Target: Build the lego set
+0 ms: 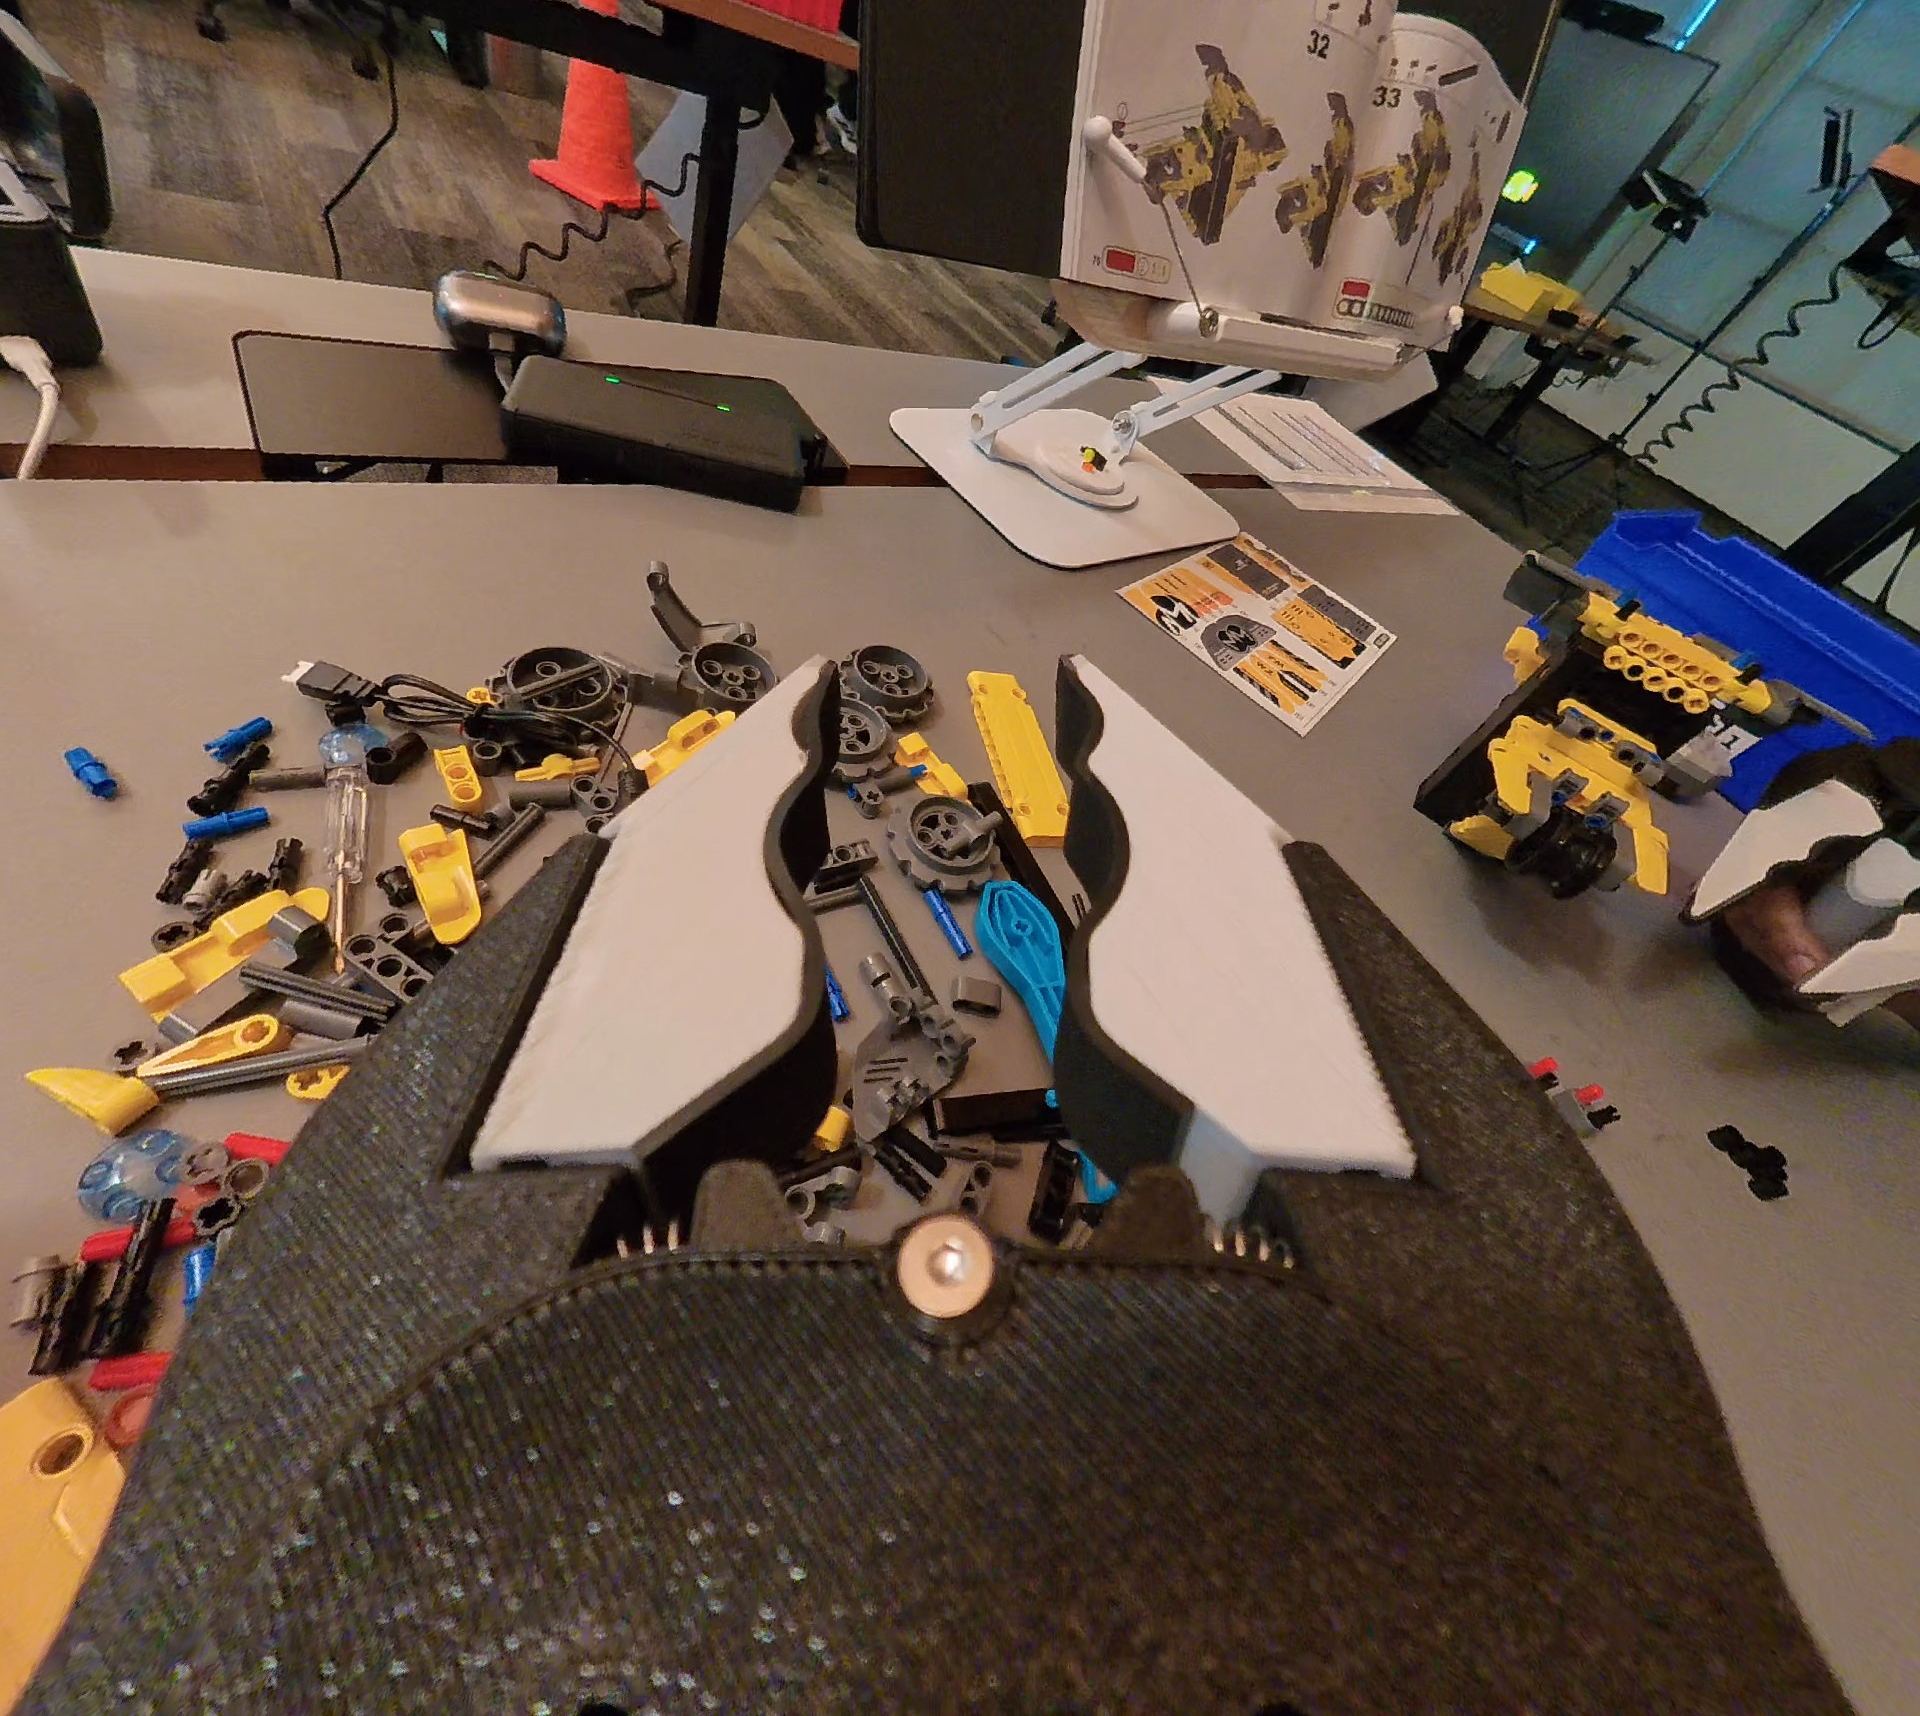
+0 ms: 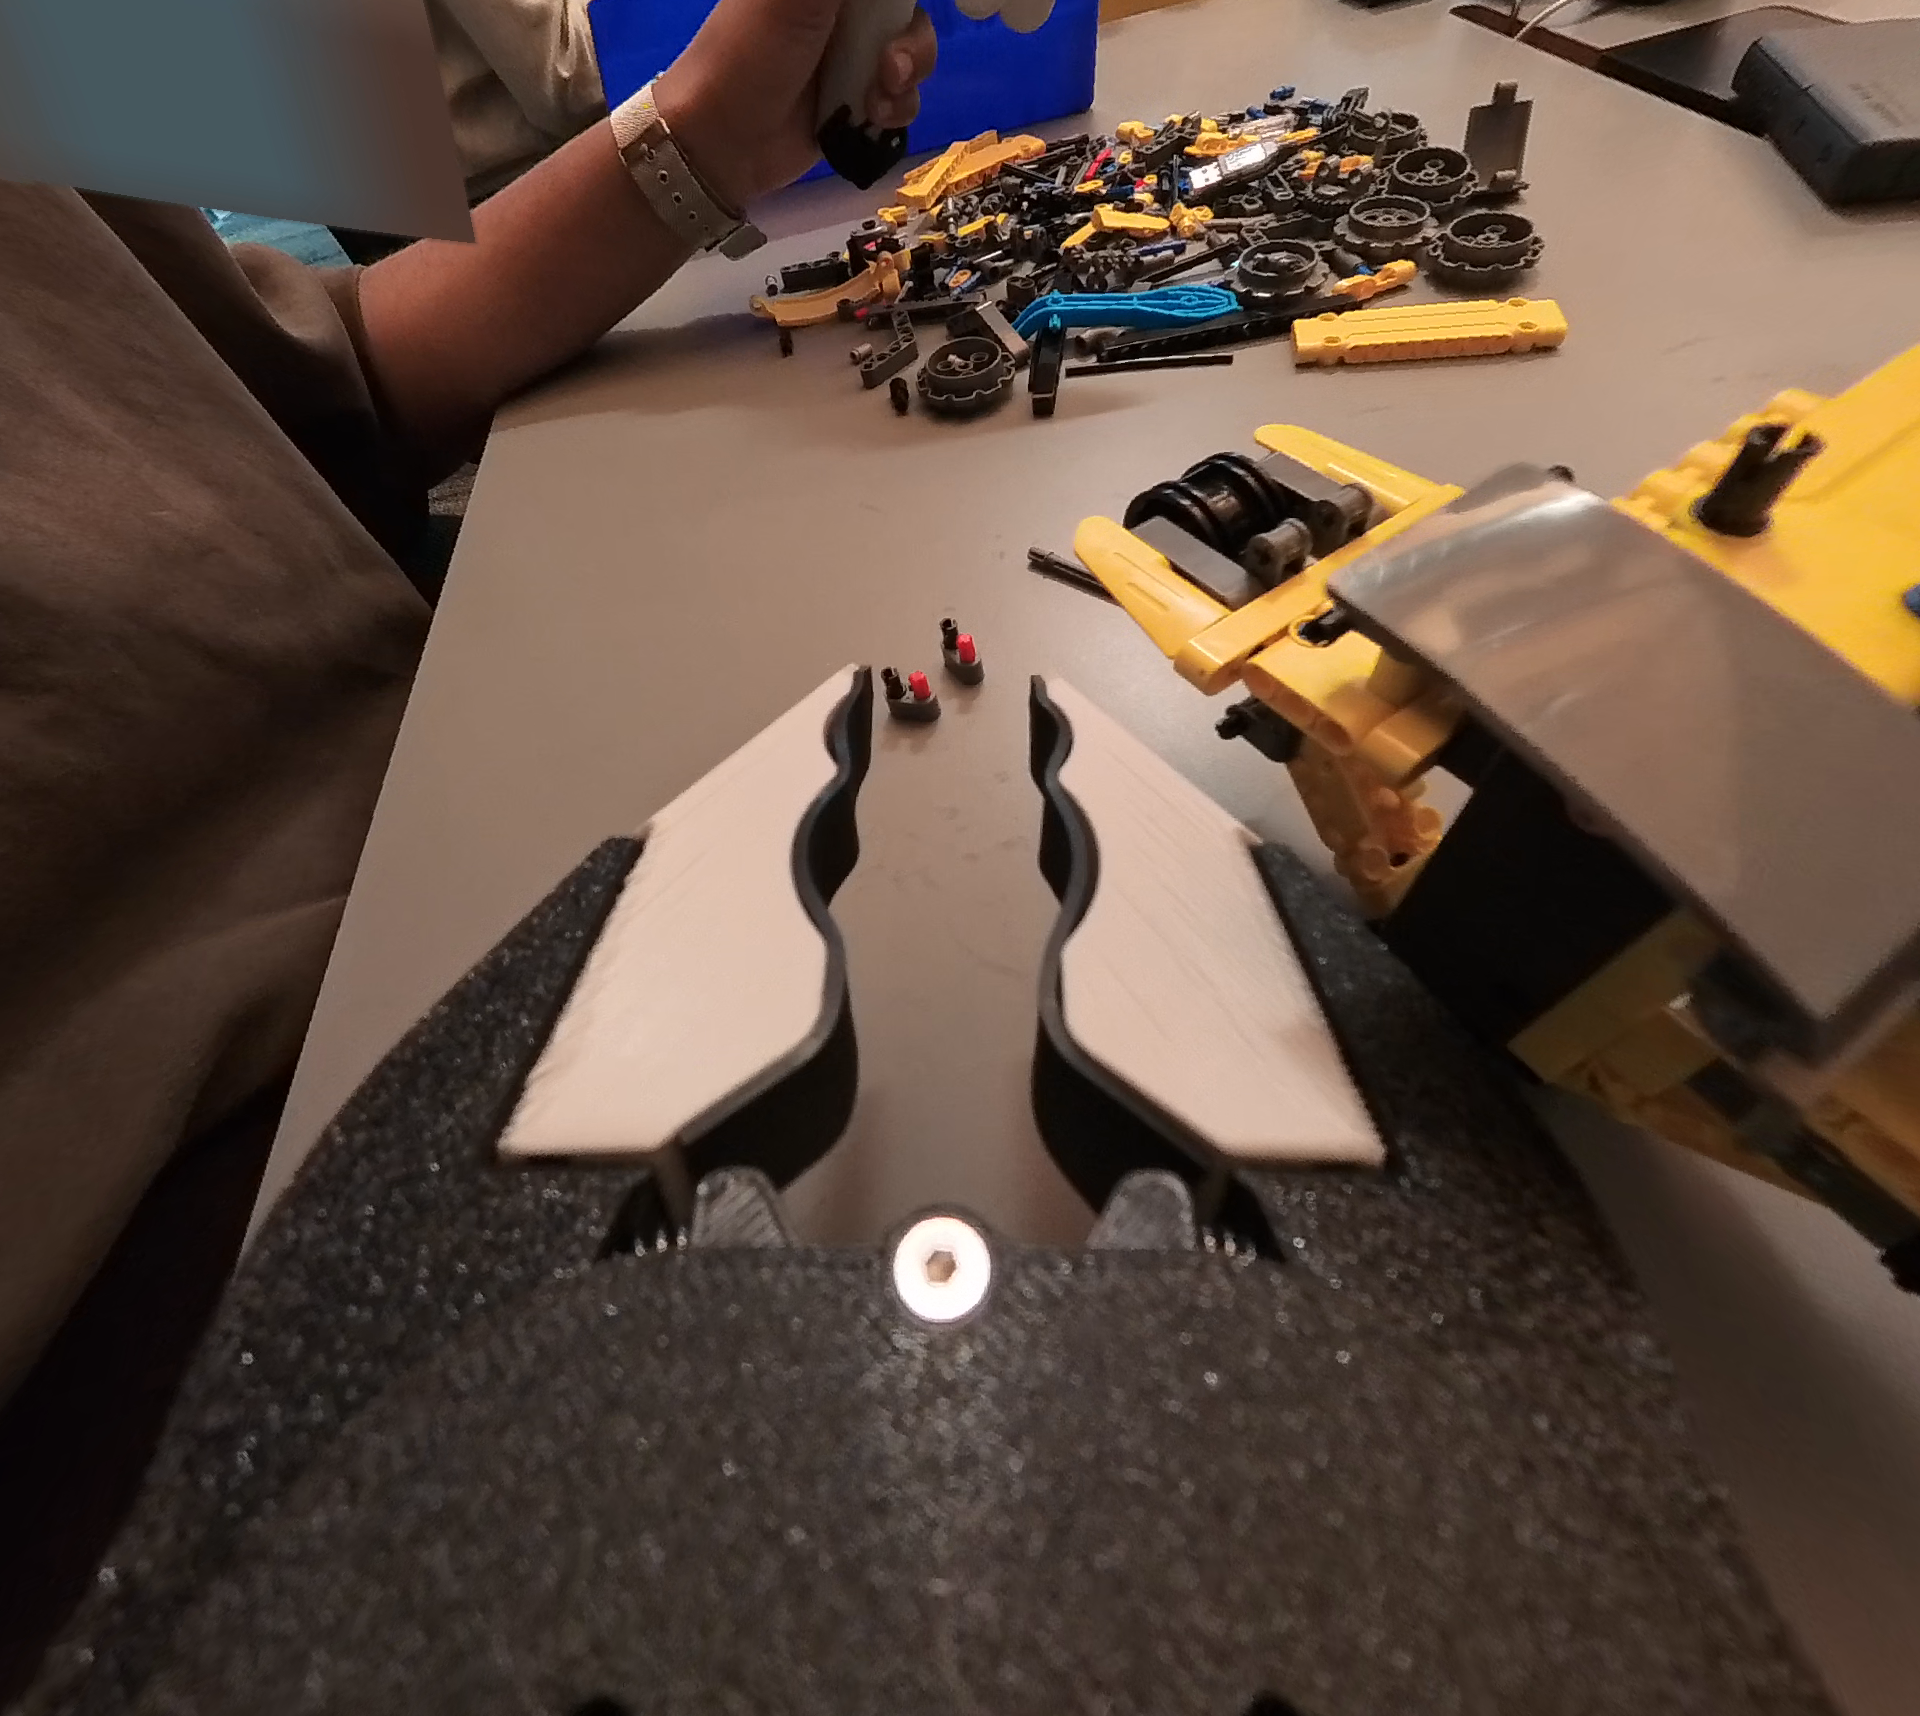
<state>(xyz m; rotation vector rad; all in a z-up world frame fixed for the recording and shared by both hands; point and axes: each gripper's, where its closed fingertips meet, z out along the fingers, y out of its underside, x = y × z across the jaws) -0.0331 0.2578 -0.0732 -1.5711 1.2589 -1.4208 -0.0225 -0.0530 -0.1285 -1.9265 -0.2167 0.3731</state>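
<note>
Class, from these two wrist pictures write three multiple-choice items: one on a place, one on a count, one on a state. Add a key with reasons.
1. Where does the open instruction booklet sit?
A. flat on the table
B. on a white folding stand
C. in the blue bin

2. How many small grey pieces with red pins lie just ahead of the right gripper?
A. two
B. four
C. none

3. How does the left gripper stand?
A. shut on a wheel
B. open and empty
C. shut on nothing

Key: 1 B, the booklet leans upright on the white folding stand. 2 A, two such pieces show side by side on the grey table. 3 B, its fingers stand apart over the pile of loose yellow, black and grey building parts, with nothing between them.
</note>
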